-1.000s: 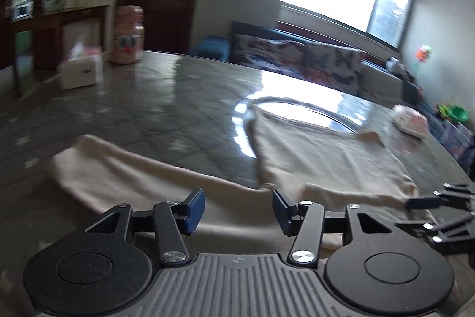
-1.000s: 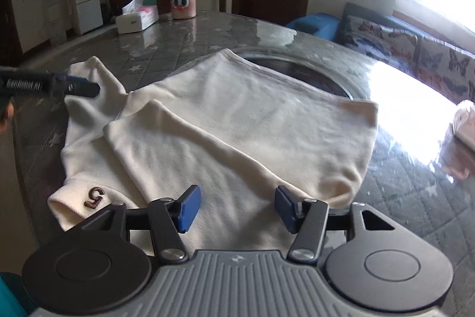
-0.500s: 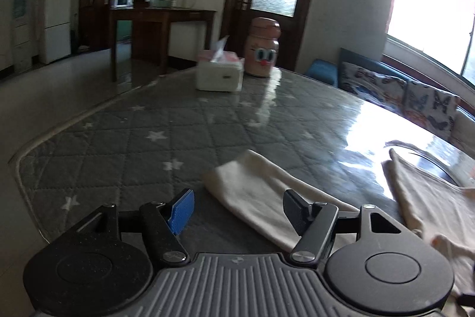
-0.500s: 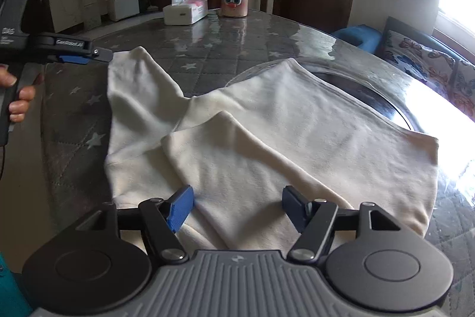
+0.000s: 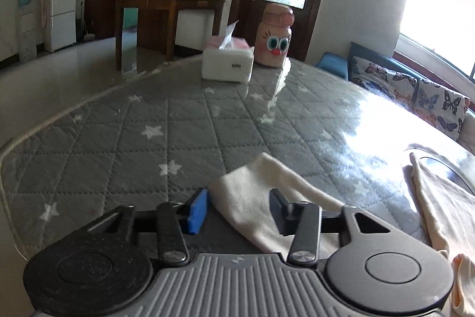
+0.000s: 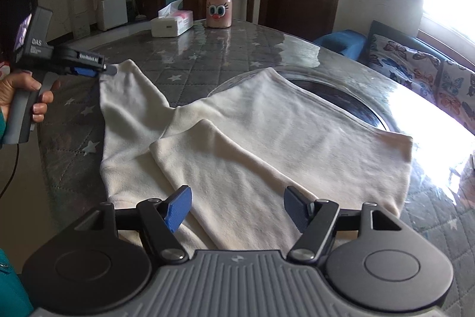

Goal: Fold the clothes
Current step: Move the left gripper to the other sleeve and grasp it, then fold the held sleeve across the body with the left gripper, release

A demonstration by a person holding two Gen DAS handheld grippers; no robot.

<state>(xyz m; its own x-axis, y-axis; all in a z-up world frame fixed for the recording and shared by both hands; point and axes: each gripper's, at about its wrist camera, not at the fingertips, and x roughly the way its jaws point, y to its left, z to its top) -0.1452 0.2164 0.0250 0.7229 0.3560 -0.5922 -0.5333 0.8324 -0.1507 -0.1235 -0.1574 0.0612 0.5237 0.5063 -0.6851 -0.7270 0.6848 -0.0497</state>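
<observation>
A cream long-sleeved garment [image 6: 267, 121] lies flat on the table, one sleeve folded across its body [image 6: 213, 168], the other sleeve [image 6: 127, 97] stretched out to the left. My left gripper [image 5: 237, 207] is open, its jaws on either side of that sleeve's cuff [image 5: 252, 189]; it also shows in the right wrist view [image 6: 105, 69] at the cuff's tip. My right gripper [image 6: 237, 210] is open and empty, low over the folded sleeve near the garment's front edge.
A white tissue box [image 6: 172, 23] and a pink cartoon-face bottle [image 6: 219, 8] stand at the table's far side. The table [image 5: 118, 138] has a grey quilted star cover under glass; its edge runs close on the left. A sofa [image 6: 415, 61] lies to the right.
My left gripper has swung left along the outstretched sleeve to its cuff, which now sits between the jaws. My right gripper stayed open and drew back slightly over the folded sleeve.
</observation>
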